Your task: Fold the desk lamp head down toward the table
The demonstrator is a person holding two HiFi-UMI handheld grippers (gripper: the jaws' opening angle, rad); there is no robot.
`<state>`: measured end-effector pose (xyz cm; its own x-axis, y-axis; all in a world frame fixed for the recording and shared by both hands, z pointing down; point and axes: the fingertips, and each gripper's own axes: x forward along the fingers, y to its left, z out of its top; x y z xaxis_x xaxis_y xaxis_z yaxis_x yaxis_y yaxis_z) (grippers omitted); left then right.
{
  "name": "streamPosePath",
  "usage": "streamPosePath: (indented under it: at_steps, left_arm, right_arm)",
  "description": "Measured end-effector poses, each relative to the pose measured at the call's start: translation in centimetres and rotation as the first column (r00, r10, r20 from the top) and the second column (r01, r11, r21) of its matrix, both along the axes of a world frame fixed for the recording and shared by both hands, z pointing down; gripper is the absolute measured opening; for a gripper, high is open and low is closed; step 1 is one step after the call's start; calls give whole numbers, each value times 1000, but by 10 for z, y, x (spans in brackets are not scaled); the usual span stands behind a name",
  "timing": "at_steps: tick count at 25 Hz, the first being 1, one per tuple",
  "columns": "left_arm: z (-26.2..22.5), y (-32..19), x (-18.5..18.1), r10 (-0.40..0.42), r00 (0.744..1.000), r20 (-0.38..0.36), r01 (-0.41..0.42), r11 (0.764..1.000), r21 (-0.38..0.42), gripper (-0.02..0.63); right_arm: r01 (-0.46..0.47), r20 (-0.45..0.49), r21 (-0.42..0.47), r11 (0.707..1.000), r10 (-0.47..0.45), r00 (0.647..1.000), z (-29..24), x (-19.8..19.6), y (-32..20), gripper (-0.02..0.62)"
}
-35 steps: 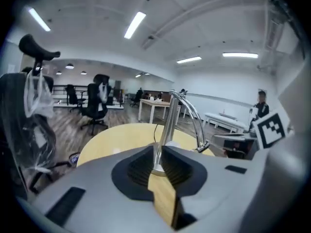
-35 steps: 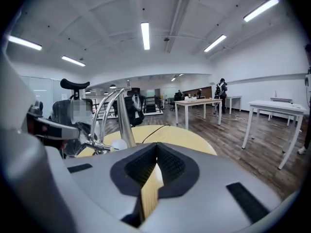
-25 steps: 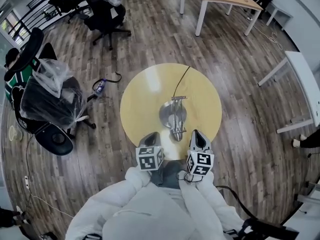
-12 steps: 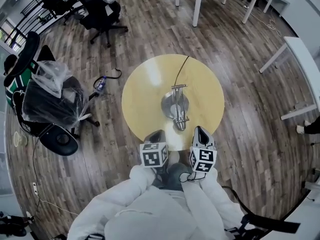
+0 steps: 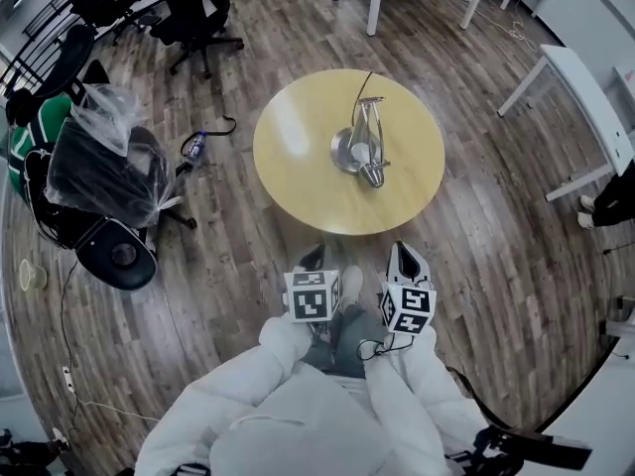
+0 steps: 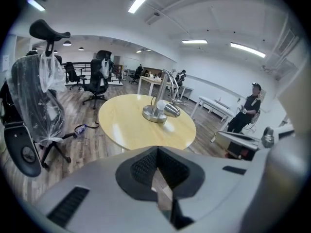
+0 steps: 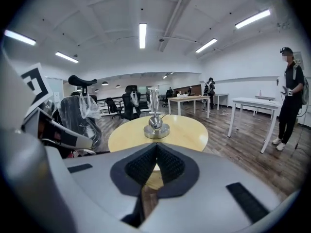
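Note:
A silver desk lamp [image 5: 362,152] stands on the round yellow table [image 5: 298,167], its head hanging low beside its round base. The left gripper view shows the lamp [image 6: 160,108] far ahead on the table [image 6: 131,125], and so does the right gripper view, lamp [image 7: 155,118] on table [image 7: 184,132]. My left gripper [image 5: 314,258] and right gripper [image 5: 403,252] hover over the wooden floor, well short of the table's near edge. Both are shut with nothing held; the left gripper [image 6: 158,174] and right gripper [image 7: 156,164] show pads meeting.
Office chairs wrapped in plastic [image 5: 99,177] stand at the left, with a bottle and cable [image 5: 195,145] on the floor. White desks [image 5: 585,97] line the right. A person [image 6: 250,106] stands to the right of the table, also the person [image 7: 290,101].
Both grippers have drawn back from the table's edge and now hang over the floor. The table and lamp sit farther away in the head view.

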<state>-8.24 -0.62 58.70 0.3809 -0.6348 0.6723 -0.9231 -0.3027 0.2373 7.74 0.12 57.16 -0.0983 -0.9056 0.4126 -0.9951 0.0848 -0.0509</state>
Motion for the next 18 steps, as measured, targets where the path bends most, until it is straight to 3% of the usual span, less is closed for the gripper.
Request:
streamPosePath:
  at_steps: [6, 9, 18]
  left_arm:
    - [-22, 44, -5, 30, 1000, 0, -30, 998, 48, 2]
    - [-35, 53, 3, 62, 998, 2, -62, 993, 96, 2]
    - [-47, 70, 18, 66, 998, -5, -65, 991, 119, 2]
  right_arm:
    - [-12, -6, 40, 999, 13, 1000, -29, -13, 43, 12]
    - [7, -9, 53, 999, -7, 1000, -37, -19, 49, 12]
    - [43, 10, 69, 997, -44, 999, -57, -16, 55, 12]
